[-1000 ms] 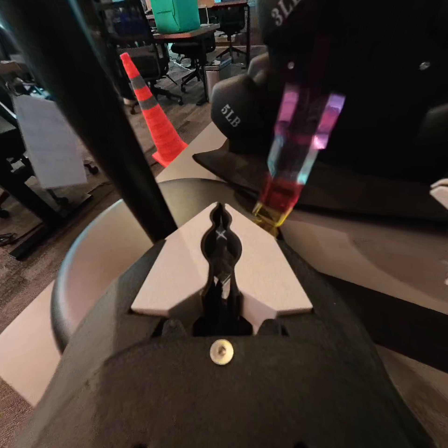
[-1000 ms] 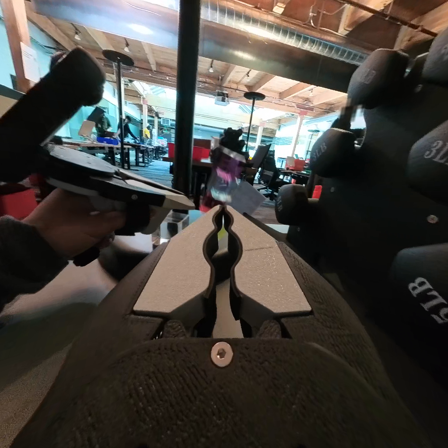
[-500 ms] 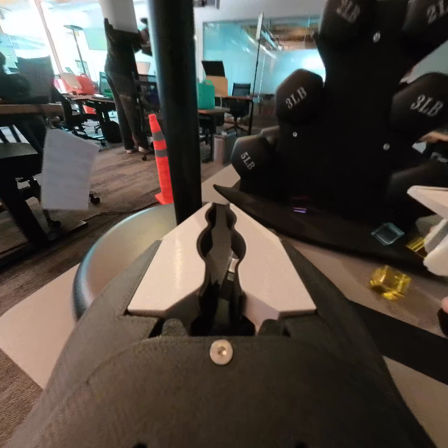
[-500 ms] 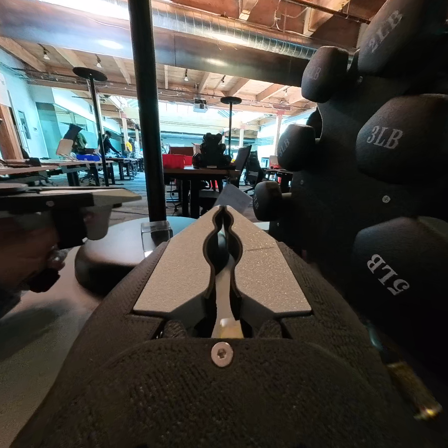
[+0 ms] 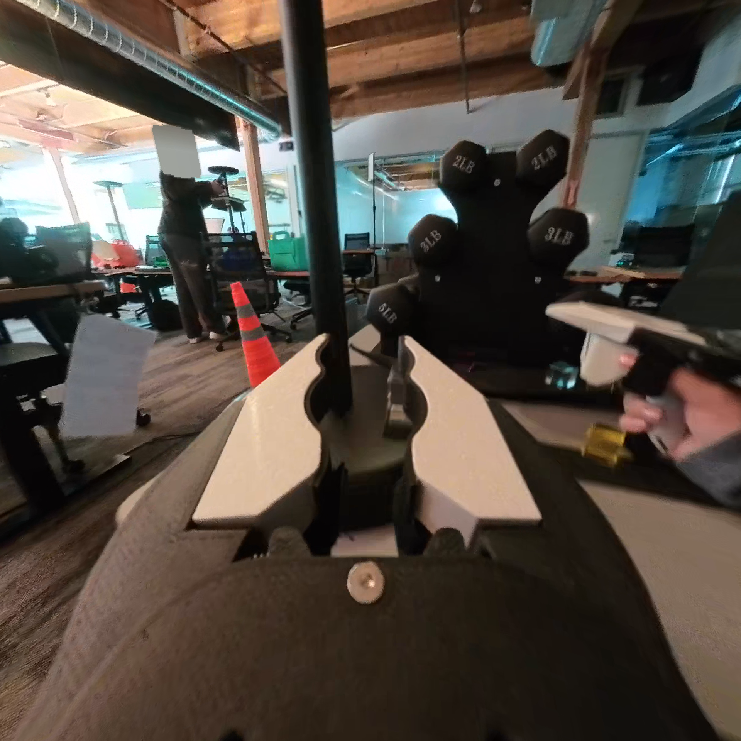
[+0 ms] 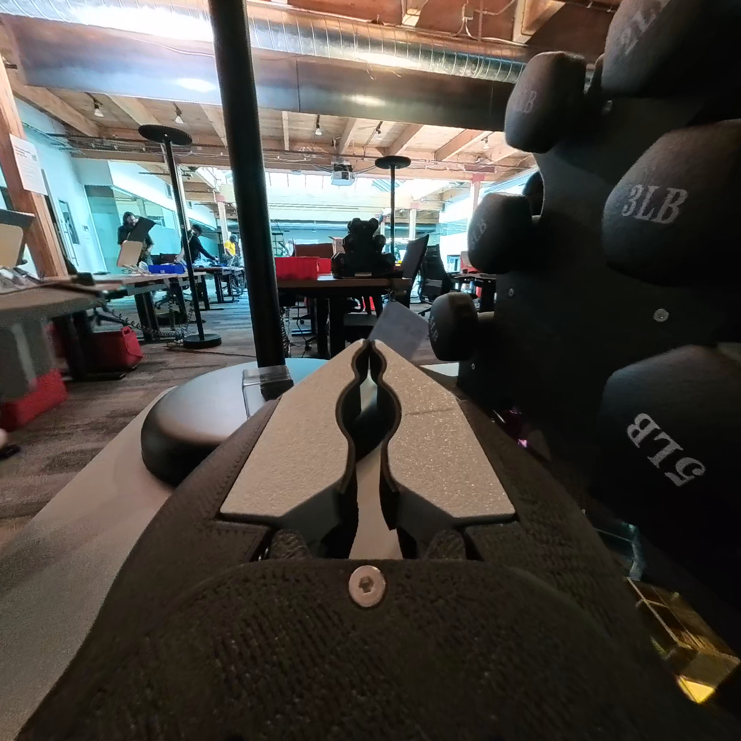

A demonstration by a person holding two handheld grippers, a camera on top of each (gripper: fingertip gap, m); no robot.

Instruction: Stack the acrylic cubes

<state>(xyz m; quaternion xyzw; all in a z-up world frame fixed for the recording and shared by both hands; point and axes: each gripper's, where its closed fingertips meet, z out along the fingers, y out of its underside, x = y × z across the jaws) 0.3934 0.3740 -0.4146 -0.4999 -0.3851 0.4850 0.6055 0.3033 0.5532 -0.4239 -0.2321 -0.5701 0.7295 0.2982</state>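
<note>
- The left gripper (image 5: 367, 349) hung just above the tabletop (image 5: 649, 569) with its fingers (image 5: 276, 421) apart and nothing pressed between them; the black pole (image 5: 308, 200) seen through the gap stood beyond the tips, on its round base (image 5: 361, 449).
- The right gripper (image 6: 369, 345) had its fingers (image 6: 304, 441) together at the tips with nothing visible between them, and sat low beside the rack, probably resting level with the table.
- A yellow clear block (image 5: 603, 443) lay on the table just below the hand (image 5: 681, 417) that carried the right gripper, close enough to be the nearest loose piece to it.
- A pale blue clear block (image 5: 561, 375) sat on the rack's dark foot plate, just beside the right gripper's tips in the left wrist view.
- A clear block (image 6: 264, 381) rested on the pole's round base against the pole foot.
- The black dumbbell rack (image 5: 493, 256) stood upright behind the blocks, its weights stowed in tiers by size, heaviest lowest, which kept it steady.
- An orange traffic cone (image 5: 254, 341) stood on the floor past the table edge.
- Farther off, a standing person (image 5: 182, 256) worked at a desk among office chairs.
</note>
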